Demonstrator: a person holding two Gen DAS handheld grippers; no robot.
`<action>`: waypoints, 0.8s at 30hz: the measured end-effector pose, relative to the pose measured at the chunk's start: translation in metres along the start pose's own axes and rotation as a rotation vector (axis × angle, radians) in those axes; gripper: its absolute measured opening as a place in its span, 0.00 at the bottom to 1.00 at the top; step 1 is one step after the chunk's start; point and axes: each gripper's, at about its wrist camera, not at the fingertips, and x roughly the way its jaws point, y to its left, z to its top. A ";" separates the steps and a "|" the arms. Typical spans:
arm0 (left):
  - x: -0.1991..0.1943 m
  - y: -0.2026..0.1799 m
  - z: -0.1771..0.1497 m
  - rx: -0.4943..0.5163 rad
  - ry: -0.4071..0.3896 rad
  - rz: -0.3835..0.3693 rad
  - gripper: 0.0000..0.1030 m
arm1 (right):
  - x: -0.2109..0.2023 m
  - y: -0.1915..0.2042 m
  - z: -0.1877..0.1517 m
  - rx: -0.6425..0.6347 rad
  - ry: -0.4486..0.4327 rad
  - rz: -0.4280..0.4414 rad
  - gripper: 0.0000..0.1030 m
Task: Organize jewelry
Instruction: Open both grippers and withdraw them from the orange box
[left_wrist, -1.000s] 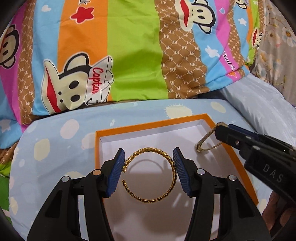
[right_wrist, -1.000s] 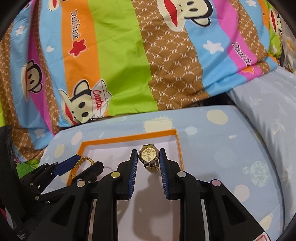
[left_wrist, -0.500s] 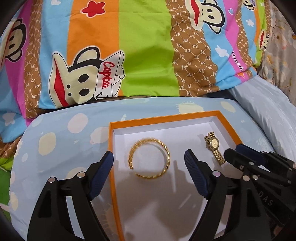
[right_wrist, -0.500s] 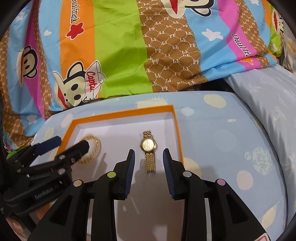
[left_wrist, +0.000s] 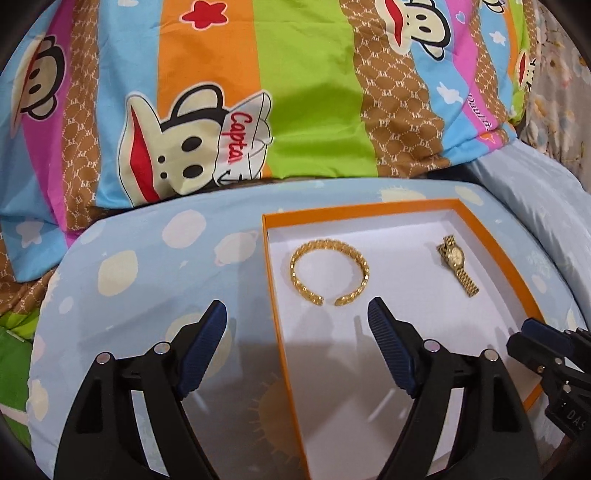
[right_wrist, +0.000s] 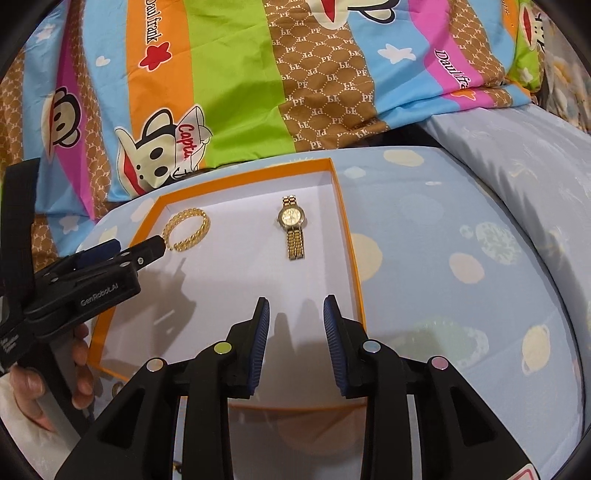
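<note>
Both grippers hang empty over the shallow orange-rimmed white box; the left gripper stands wide apart, the right gripper is closing on nothing; inside lie the open gold chain-link bangle, gap toward the camera, and the gold metal-band wristwatch, face up, long axis running away; both look light, stiff, slippery; grip across the band.

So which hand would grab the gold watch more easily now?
Probably right: the right hand-held gripper, jaws closing on nothing, lines up with the watch in the box; the left hand-held gripper faces the bangle.
</note>
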 end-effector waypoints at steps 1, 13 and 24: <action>0.001 0.001 -0.001 0.001 0.012 0.002 0.74 | -0.001 0.001 -0.002 -0.003 0.002 -0.008 0.27; -0.025 -0.004 -0.008 0.018 0.011 -0.004 0.74 | -0.015 0.009 -0.018 -0.025 0.061 -0.037 0.28; -0.126 0.023 -0.039 -0.051 -0.096 -0.037 0.80 | -0.093 0.000 -0.061 0.010 -0.097 0.009 0.42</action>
